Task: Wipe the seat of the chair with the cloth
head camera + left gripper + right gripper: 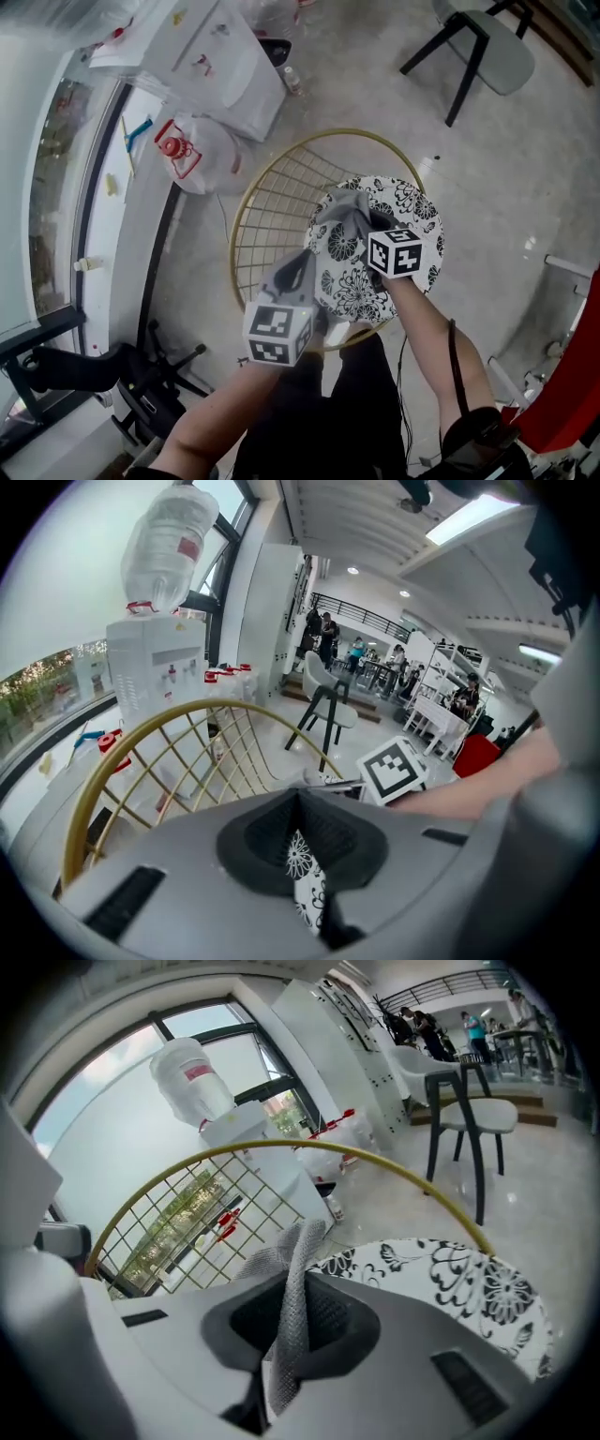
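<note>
Here, from left to right, I am bracing with one tool and preparing to wipe with the other.

(a) The left gripper [300,829] is reaching in over the near-left rim of the chair [246,234]. The gold wire backrest [281,187] is curving away beyond it. Its jaws are pinching a fold of the black-and-white floral fabric at the edge of the seat [417,202]. That fabric is showing as a narrow patterned strip between the dark pads. I judge that I am holding it this way to anchor the seat covering, so that it is not sliding or bunching under a wipe.

(b) The seat is lying between the two grippers. Most of its round patterned top is sitting exposed toward the right and is looking dry and unmarked. How much of it is already wiped I cannot tell.

(c) The right gripper [295,1324] is working over the far-left part of the seat. Its jaws are clamping the grey cloth [289,1241] near its middle. One twisted end is standing up above the pads and the rest is trailing below. In the head view the cloth is appearing bunched on the seat next to the backrest. Gripping it mid-length is leaving loose fabric to drag flat, which I judge suits a sweep toward the open right side.
</note>
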